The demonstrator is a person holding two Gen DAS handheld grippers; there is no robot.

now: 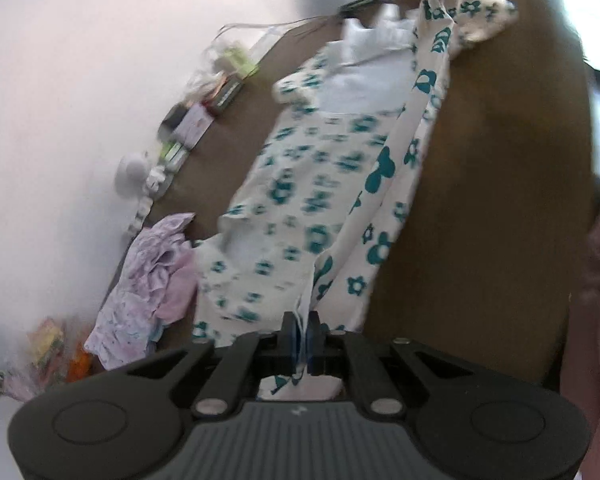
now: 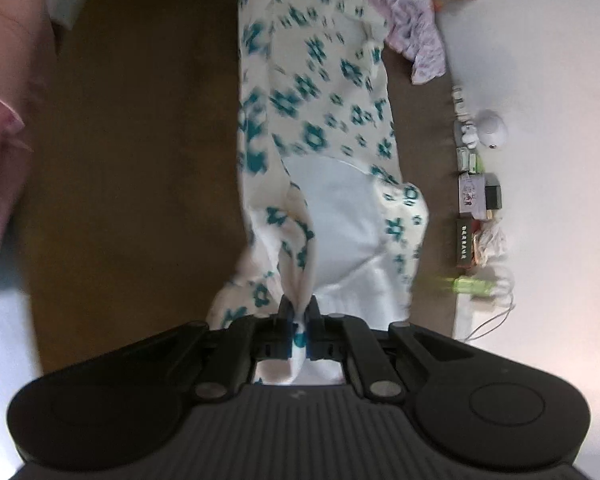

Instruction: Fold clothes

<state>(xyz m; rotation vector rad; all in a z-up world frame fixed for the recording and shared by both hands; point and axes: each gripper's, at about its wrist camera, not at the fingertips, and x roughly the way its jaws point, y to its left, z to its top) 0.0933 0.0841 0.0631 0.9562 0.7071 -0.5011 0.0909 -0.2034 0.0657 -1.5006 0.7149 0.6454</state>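
Left gripper clamped on a pinch of the cream garment with teal flowers, which runs lengthwise across the brown table, one long edge raised off the top. Lilac crumpled garment lies just beside it at the wall side, small boxes ranged along the wall. Right gripper likewise clamped on the floral fabric near its white lining; pink sleeve at far left of that view.

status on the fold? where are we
Early. Done: both grips are made. The left gripper and right gripper are each shut on an edge of the floral garment. In hand: that edge is lifted while the rest lies spread on the brown table. Left: no finished fold shows, and the pink clothes sit crumpled at the table edge.
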